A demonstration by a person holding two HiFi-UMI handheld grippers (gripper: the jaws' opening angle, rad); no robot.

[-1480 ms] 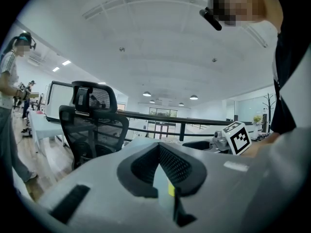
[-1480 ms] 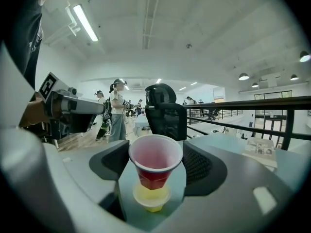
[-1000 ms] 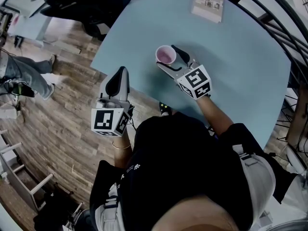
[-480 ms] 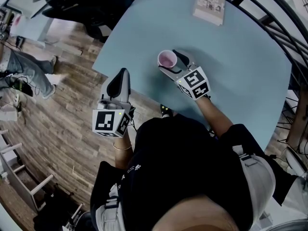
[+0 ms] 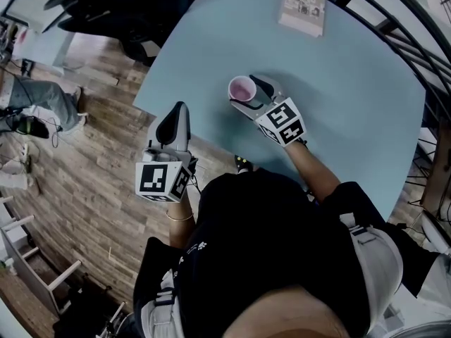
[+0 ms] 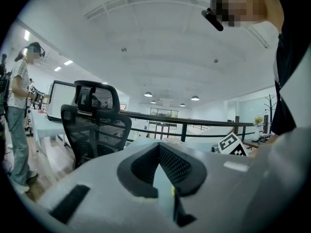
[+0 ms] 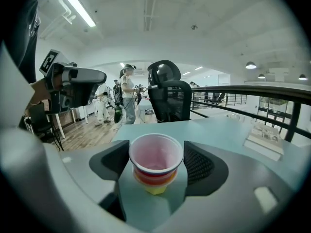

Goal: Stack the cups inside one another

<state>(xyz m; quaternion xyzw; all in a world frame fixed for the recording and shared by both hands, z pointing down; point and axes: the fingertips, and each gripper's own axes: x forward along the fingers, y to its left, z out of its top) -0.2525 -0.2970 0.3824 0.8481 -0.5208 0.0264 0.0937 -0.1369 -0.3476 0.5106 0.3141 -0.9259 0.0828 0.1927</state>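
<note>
Slight shift since a second ago: my right gripper (image 5: 248, 93) and cup stack (image 5: 242, 88) edged nearer me. My left gripper (image 5: 177, 111) nearest, over wooden floor (image 5: 91, 167) beside worktop (image 5: 338, 83) edge; fingers closed, empty. Right fingers clasp stack at pink top cup, upright on worktop. Booklet (image 5: 303, 2) at far edge.

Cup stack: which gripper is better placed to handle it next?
Right. The right gripper holds the cup stack between its jaws on the table; the left gripper is shut, beyond the table edge.
</note>
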